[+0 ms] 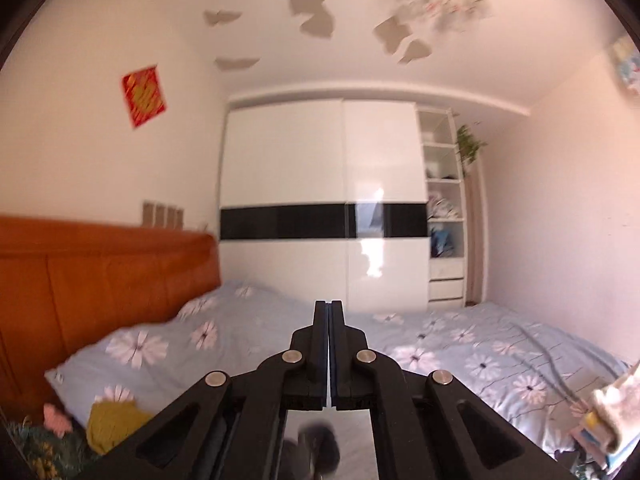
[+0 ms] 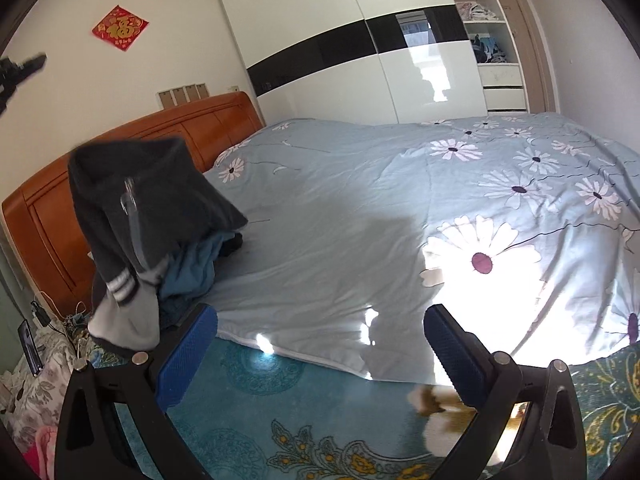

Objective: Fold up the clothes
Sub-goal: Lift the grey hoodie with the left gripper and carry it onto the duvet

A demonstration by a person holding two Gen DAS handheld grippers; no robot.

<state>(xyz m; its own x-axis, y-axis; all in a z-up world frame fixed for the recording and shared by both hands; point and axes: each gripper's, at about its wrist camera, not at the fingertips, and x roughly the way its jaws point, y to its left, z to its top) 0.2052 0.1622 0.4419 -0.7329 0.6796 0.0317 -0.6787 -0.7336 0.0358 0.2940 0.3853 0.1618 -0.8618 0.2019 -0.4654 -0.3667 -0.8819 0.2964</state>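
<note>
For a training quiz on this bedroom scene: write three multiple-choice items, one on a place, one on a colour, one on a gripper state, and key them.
1. Where is the dark grey hooded garment?
A. beside the orange wooden headboard
B. inside the wardrobe
C. on the floor
2. What colour is the floral duvet?
A. red
B. light blue
C. yellow
3. How is the right gripper?
A. shut on cloth
B. open, empty
C. out of view

Answers: 1 A, it hangs over a clothes heap by the headboard. 2 B, pale blue with white daisies. 3 B, blue pads apart, nothing between.
</note>
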